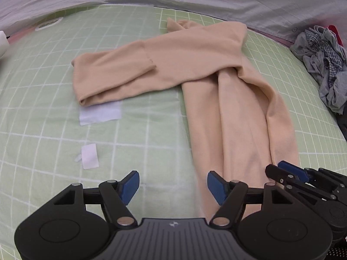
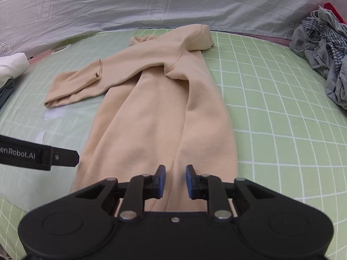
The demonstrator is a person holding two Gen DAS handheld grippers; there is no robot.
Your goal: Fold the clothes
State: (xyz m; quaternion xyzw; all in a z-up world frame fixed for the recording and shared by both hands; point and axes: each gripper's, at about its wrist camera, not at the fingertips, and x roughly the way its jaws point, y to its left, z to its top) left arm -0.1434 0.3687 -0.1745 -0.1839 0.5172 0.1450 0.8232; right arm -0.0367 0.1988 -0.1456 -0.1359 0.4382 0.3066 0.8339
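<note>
With the left gripper (image 1: 172, 187) spread empty beside the beige sweater's (image 2: 151, 117) hem and the right gripper (image 2: 175, 181) narrowed over it without visibly pinching, the hem-lifting fold is beginning; both next need a firm pinch.

Left gripper (image 1: 173, 186): matte black body, ribbed grey centre plate w/ small white logo, 2 round black discs at the sides, silver pivot pins on the link arms, 2 blue pads on the fingers (image 1: 131, 185). Right gripper (image 2: 175, 182): same black build, blue pads, silver pins, 1 small screw at centre. White "enRobot.AI" lettering on the left unit's side, seen from the right wrist cam.
</note>
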